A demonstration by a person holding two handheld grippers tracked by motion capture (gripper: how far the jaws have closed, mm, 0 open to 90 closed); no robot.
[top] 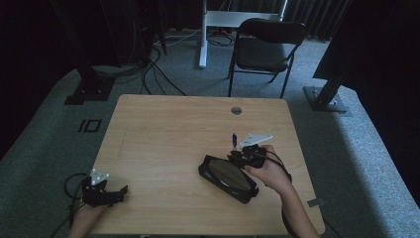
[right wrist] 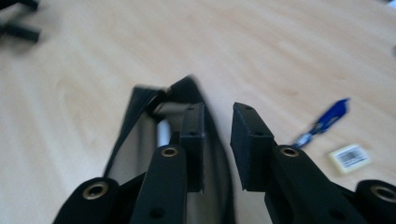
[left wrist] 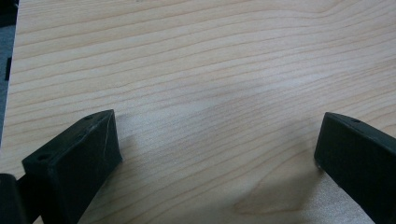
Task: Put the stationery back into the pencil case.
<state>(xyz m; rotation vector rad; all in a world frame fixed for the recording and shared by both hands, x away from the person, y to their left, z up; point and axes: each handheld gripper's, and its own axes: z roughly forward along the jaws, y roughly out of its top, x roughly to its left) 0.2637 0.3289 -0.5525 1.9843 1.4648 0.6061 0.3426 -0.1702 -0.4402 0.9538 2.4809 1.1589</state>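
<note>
Near table's right edge [top: 297,148], pouch [top: 225,176], right gripper [top: 242,157]

Dim room; grey carpet floor [top: 366,148]; black chair [top: 265,47] behind wooden table [top: 163,134]; dark curtains [top: 317,15].

This is looking like a lab or a work room for recording. A wooden table [top: 163,129] is standing on grey carpet [top: 356,148]. Black metal stands [top: 86,74] are rising at both sides, and cables [top: 148,74] are lying on the floor. A black folding chair [top: 265,47] is waiting behind the table.
</note>
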